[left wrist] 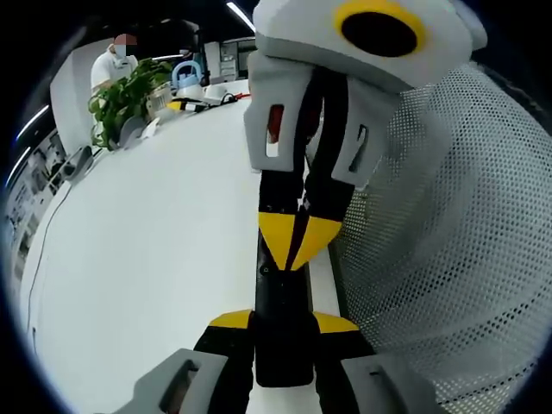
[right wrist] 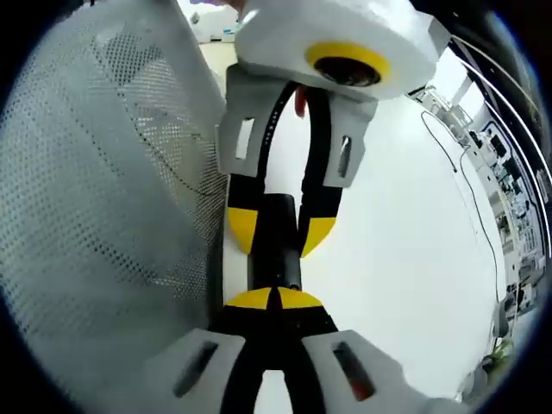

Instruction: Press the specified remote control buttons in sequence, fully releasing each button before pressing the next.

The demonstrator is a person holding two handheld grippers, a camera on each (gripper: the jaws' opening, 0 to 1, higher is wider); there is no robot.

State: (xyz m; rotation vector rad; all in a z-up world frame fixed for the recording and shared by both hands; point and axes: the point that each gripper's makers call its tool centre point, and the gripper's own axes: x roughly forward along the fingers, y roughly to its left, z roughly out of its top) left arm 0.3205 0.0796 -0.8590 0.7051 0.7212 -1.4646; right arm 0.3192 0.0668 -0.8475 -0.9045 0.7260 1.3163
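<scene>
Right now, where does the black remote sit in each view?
Left gripper view: remote low centre, clamped between the left gripper's jaws.
Right gripper view: remote at centre, just above the right gripper's closed tips.
Shared landmark: white mesh panel, right of the remote there, left here.

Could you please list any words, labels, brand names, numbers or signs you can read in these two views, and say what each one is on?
No text can be read in either view.
The black remote control, held at one end between the left gripper jaws, shows no legible markings.
The right gripper, shut and touching the remote, carries no lettering.
The items by the plant are too small and blurred.
</scene>
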